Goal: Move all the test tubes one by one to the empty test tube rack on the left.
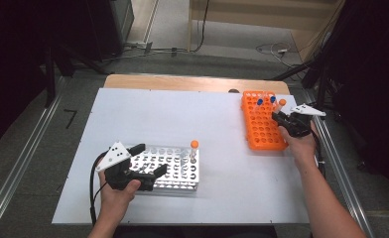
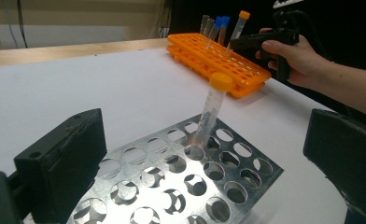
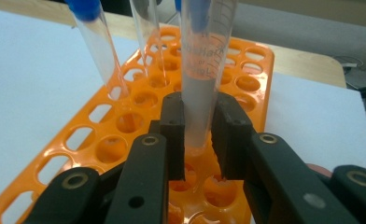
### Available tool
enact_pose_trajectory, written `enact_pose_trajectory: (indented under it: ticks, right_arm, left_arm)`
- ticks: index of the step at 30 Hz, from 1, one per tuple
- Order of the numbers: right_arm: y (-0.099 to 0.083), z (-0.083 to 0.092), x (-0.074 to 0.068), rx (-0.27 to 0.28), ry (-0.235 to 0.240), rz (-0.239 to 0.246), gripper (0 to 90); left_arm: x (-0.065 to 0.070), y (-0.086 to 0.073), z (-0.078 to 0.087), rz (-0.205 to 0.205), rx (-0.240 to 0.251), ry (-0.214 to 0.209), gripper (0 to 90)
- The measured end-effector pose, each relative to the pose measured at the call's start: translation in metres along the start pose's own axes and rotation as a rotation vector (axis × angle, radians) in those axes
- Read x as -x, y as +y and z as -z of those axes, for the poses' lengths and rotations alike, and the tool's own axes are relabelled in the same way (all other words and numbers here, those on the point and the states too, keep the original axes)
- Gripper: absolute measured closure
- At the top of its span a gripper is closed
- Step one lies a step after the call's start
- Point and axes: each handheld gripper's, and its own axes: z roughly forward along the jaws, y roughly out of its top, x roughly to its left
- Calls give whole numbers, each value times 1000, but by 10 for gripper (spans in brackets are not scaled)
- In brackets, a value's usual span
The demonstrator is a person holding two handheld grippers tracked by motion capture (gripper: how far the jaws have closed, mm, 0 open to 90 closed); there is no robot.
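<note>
Black jaws of the right hand-held gripper clamp a clear orange-capped tube standing in the orange rack at the white tabletop's far right; the left hand-held gripper rests wide open around the metal rack, which holds another orange-capped tube.

My gripper jaws are clamped on a clear tube, upright over the orange rack. Two more tubes stand behind.

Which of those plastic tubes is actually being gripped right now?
The orange-capped tube in the orange rack, clamped by the right gripper. The blue-capped tubes beside it stand free.
</note>
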Motion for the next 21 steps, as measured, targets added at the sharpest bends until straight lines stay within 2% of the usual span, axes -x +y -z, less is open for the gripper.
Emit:
enact_pose_trajectory:
  ticks: [8,13,20,21]
  right_arm:
    - [6,20,-2,28,4,-4,731]
    - [6,36,-9,49,19,-11,730]
    - [-1,60,-27,58,68,-1,731]
    - [-3,68,-33,63,86,0,731]
  left_arm:
    - [2,0,-3,-7,-6,-10,0]
    - [3,0,-2,-11,-8,-11,0]
    - [6,0,-4,-19,-8,-20,0]
    - [7,0,-4,-17,-9,-20,0]
